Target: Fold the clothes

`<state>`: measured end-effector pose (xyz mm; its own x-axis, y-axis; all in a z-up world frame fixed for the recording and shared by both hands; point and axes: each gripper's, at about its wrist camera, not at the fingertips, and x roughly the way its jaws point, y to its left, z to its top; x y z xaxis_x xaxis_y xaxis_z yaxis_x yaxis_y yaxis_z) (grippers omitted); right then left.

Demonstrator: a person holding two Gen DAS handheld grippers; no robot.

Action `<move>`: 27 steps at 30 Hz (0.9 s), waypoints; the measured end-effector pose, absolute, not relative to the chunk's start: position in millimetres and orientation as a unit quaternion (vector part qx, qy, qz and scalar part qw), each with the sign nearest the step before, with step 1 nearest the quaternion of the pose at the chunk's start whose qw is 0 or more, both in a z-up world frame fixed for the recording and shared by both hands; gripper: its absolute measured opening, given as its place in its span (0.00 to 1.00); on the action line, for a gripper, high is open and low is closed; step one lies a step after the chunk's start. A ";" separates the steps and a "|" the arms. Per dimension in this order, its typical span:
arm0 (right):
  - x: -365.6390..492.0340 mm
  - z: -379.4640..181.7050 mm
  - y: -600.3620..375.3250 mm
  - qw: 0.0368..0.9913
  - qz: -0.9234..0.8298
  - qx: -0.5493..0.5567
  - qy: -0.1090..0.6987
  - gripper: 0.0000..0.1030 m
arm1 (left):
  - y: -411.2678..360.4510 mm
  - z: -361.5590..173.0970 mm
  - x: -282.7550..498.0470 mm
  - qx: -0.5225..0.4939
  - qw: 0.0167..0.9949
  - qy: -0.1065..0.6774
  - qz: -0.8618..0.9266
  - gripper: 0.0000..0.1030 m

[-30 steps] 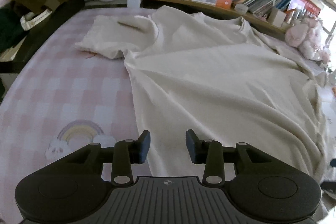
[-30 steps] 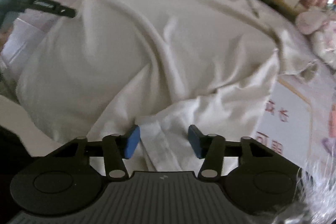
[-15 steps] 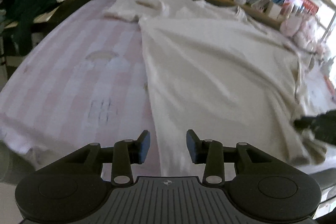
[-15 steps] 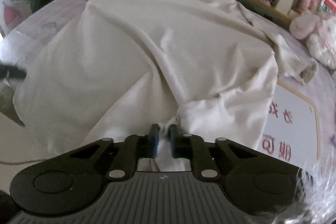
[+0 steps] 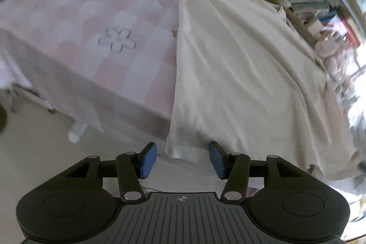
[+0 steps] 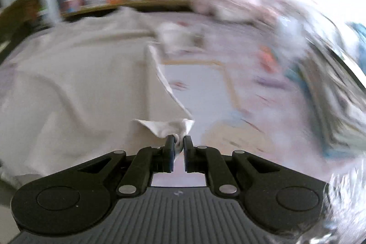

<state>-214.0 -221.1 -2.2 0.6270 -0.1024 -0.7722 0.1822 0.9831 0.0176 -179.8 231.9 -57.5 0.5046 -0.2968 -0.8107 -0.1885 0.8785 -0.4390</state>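
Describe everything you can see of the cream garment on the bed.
The cream garment is a soft, wrinkled knit shirt spread across the pink checked bedsheet, its hem hanging over the near edge. The right gripper is shut on one hem corner; the left gripper is open around the other corner.

Right gripper (image 6: 178, 145): spread a second ago, now clamped on a hem corner of the cream shirt (image 6: 75, 88), lifting it. Left gripper (image 5: 181, 160): drawn back from mid-bed to the shirt's near hem corner at the bed edge.
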 end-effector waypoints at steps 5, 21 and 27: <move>-221.1 -12.6 -233.7 0.894 -0.090 0.083 0.431 0.07 | 240.4 -62.1 -184.8 -0.315 0.815 0.483 -0.057 0.00; -253.8 -6.5 -223.2 0.876 -0.054 0.145 0.457 0.07 | 297.4 6.6 -211.7 -0.266 0.868 0.417 0.036 0.00; -265.5 -6.9 -223.0 0.872 -0.045 0.123 0.472 0.07 | 305.8 -5.9 -211.2 -0.239 0.851 0.465 0.048 0.01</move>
